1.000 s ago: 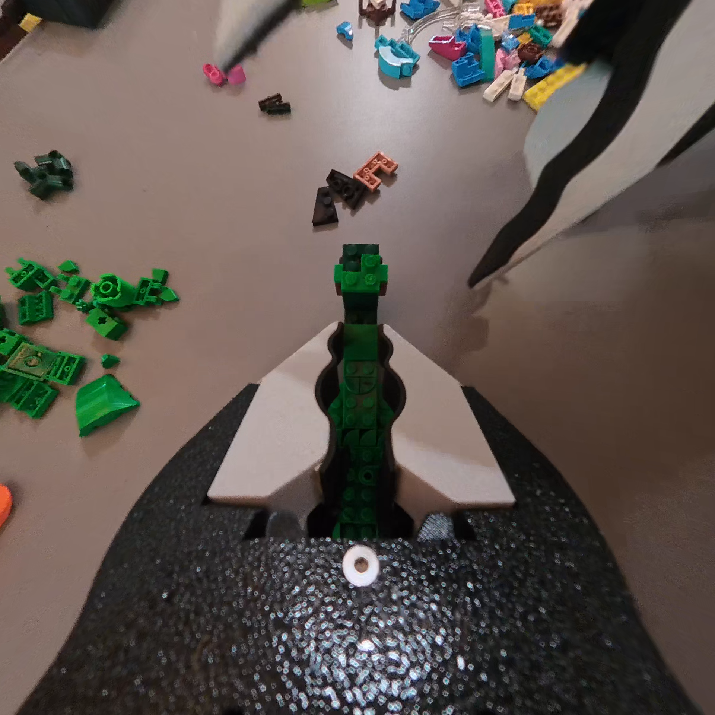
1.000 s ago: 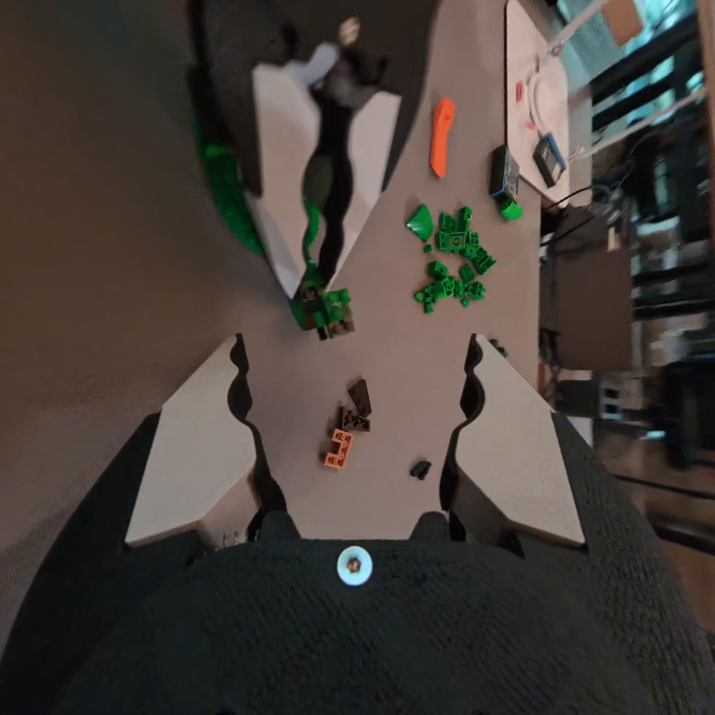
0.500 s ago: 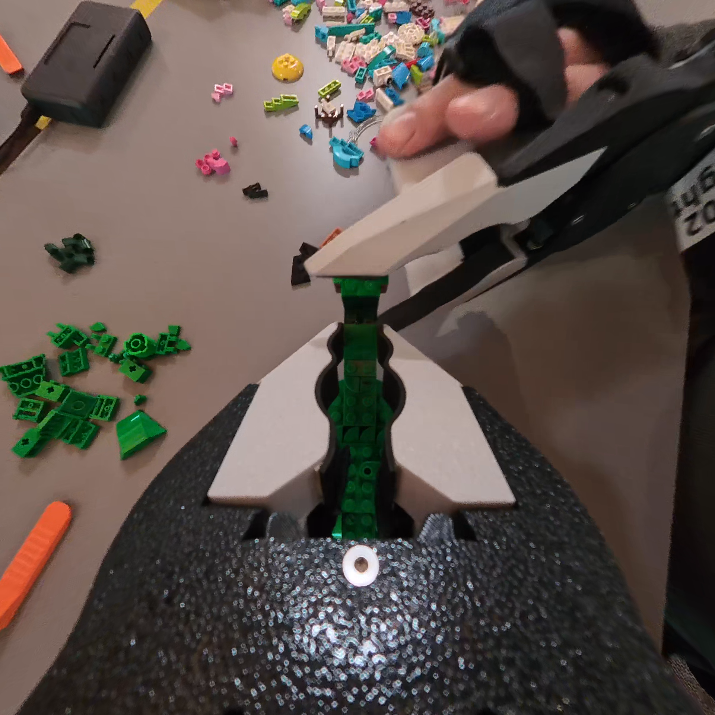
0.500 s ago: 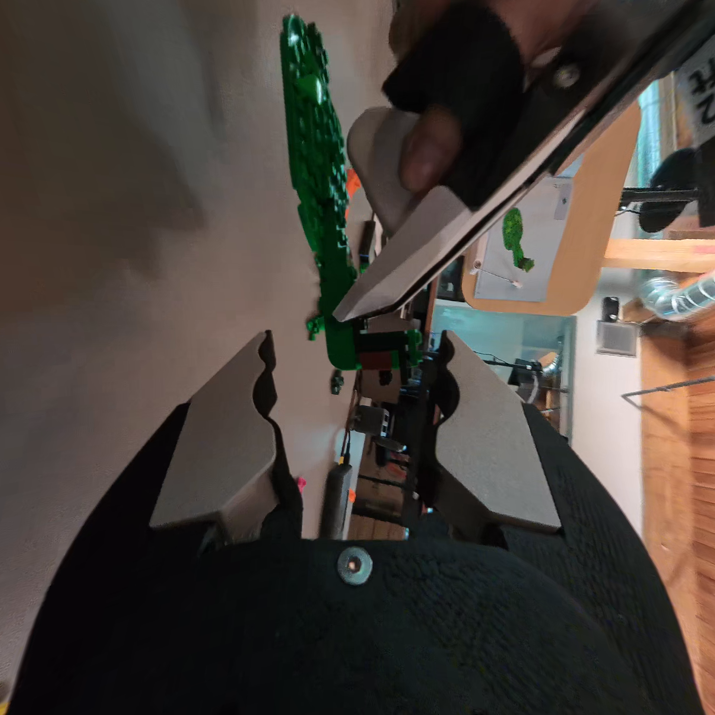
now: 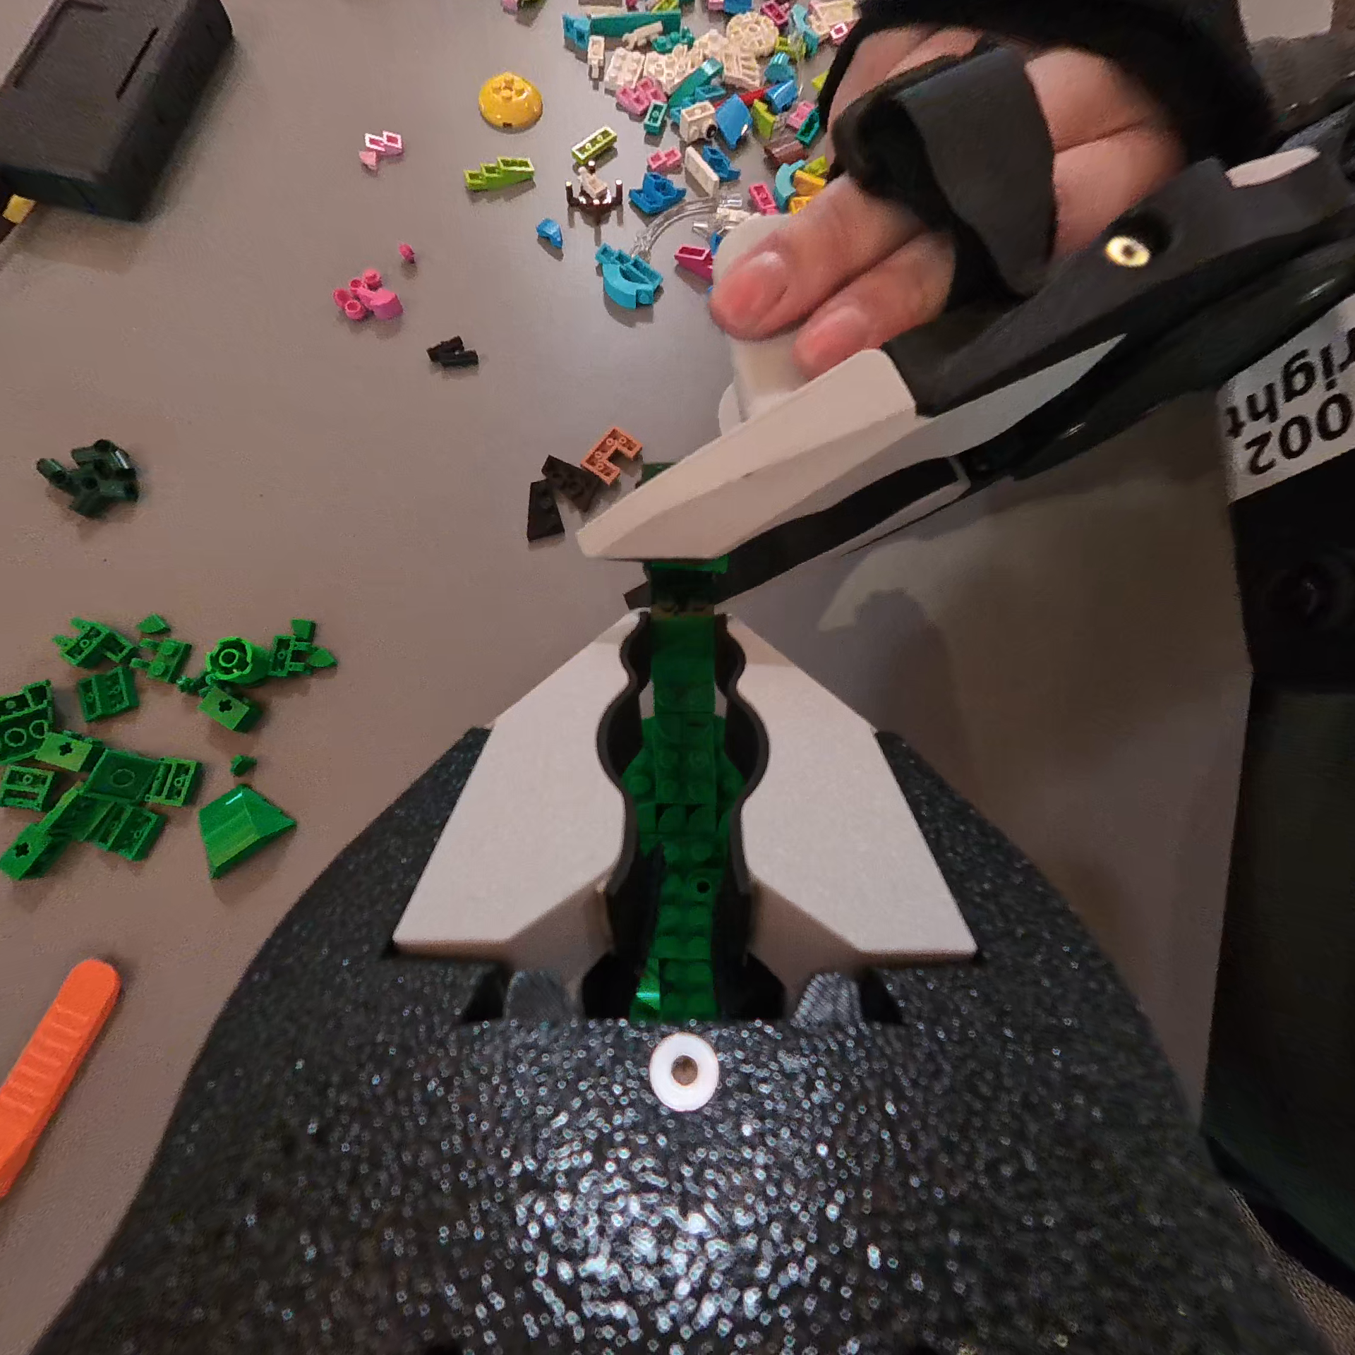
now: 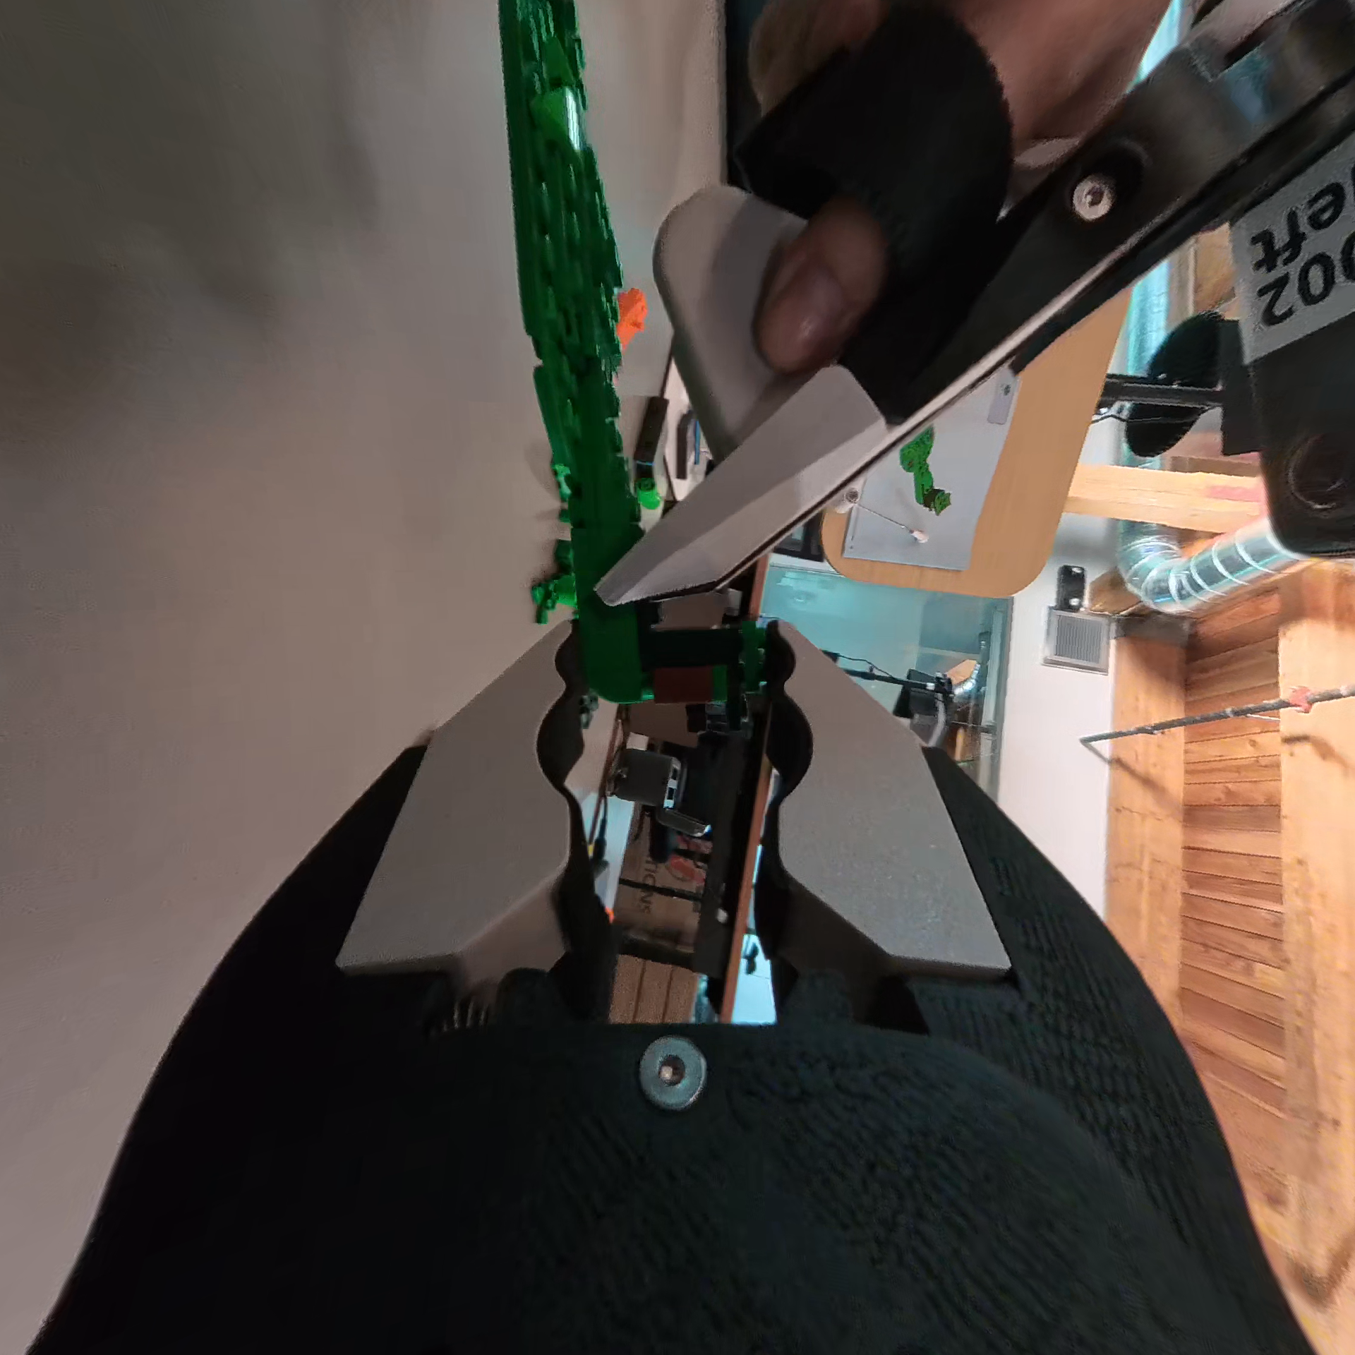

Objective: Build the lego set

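Observation:
My left gripper (image 5: 682,619) is shut on a long green lego build (image 5: 678,770), which runs between its pads and sticks out past the fingertips. It holds the build above the table. The same build (image 6: 572,366) shows edge-on in the right wrist view, with a dark green and brown end block (image 6: 689,660). My right gripper (image 6: 671,645) has both fingertips against that end block, one on each side. In the left wrist view a right-gripper finger (image 5: 733,476) covers the build's tip. The left gripper's finger (image 6: 733,513) shows just above the block.
Loose green pieces (image 5: 110,755) and an orange separator tool (image 5: 51,1056) lie at the left. Brown and salmon plates (image 5: 579,476) lie just beyond the build's tip. A pile of mixed coloured bricks (image 5: 718,95) lies far ahead, and a black box (image 5: 95,103) at the far left. The grippers are tip to tip, or close to it.
My right gripper came in from the right, turned on its side, and narrowed its jaws onto the build's end. My left gripper kept its hold and rose a little.

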`<act>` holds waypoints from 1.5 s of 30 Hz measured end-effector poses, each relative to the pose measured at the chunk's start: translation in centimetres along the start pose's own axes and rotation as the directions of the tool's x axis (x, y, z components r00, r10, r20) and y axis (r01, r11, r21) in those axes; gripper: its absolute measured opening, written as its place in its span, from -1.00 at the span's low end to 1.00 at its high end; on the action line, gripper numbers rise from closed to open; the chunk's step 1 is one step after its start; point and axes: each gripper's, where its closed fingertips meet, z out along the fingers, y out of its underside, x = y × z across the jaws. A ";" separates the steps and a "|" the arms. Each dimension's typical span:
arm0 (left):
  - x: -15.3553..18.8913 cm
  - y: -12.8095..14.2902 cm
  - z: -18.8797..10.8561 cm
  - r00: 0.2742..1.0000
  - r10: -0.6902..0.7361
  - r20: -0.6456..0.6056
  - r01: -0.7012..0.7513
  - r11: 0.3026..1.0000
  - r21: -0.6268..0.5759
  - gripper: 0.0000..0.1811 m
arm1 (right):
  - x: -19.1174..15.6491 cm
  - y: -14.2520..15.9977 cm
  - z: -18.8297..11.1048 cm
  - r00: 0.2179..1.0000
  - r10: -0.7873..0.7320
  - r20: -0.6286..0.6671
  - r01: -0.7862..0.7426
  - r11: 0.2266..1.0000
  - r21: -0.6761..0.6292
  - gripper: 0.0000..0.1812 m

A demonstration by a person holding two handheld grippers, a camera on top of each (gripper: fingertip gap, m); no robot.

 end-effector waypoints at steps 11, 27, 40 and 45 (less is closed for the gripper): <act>1.0 0.3 0.1 0.997 0.004 -0.077 -0.003 1.000 0.008 -0.83 | -0.6 -0.9 -0.7 0.995 0.088 0.047 -0.092 0.991 0.096 -0.47; 0.9 0.5 0.5 0.997 -0.025 -0.070 0.027 0.999 0.023 -0.83 | -1.0 -0.3 -0.7 0.994 0.105 0.035 -0.105 0.994 0.003 -0.47; 0.9 -1.2 -0.8 1.000 0.021 0.001 -0.021 0.985 0.169 -0.45 | -1.0 0.5 -0.8 0.960 0.270 0.075 -0.269 0.963 -0.014 -0.47; 2.5 -3.1 -5.4 0.962 0.225 0.153 -0.266 0.901 0.342 0.15 | 0.2 1.7 -1.7 0.922 0.379 0.083 -0.381 0.925 0.007 -0.48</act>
